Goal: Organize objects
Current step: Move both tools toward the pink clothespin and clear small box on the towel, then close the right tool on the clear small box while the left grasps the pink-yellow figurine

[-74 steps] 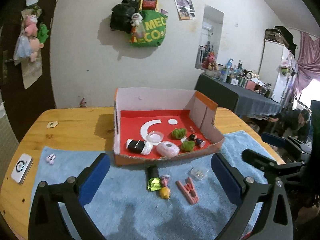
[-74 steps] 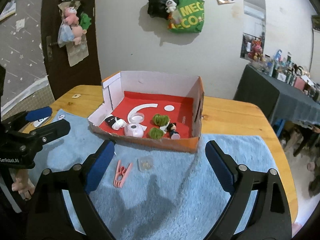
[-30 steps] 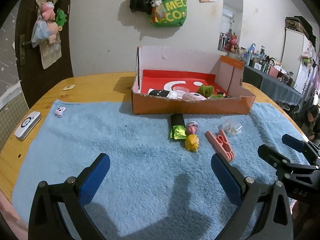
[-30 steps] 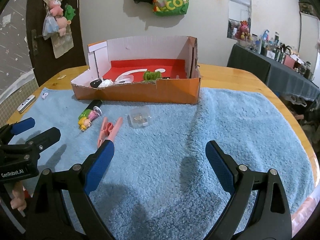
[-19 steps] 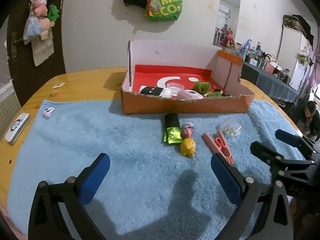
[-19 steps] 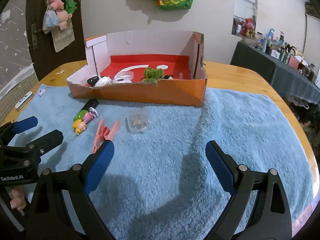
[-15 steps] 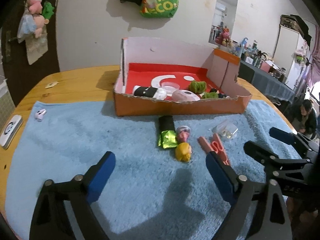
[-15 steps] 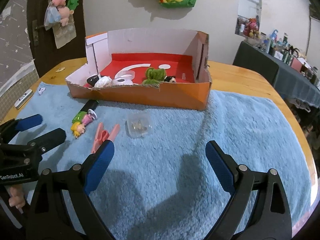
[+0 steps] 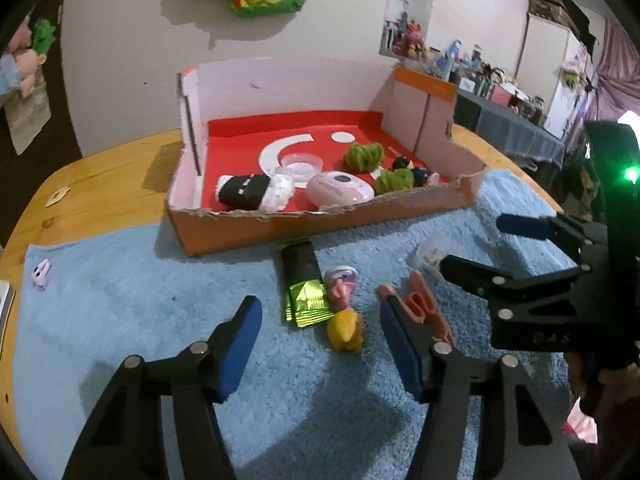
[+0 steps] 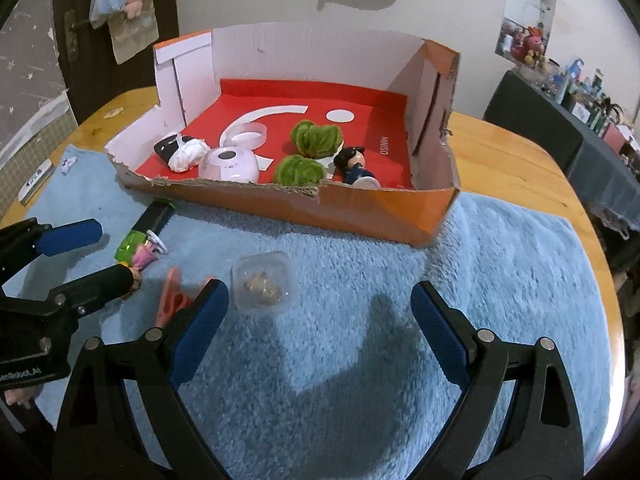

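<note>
Closer now, the left gripper (image 9: 320, 344) tilts down over the yellow-headed figurine (image 9: 345, 330), jaws closing, empty; right gripper (image 10: 320, 320) jaws wide, lower centre.

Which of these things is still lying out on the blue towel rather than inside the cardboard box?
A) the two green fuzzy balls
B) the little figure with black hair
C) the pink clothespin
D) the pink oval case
C: the pink clothespin lies on the blue towel in front of the cardboard box, while the other three sit on the box's red floor.
</note>
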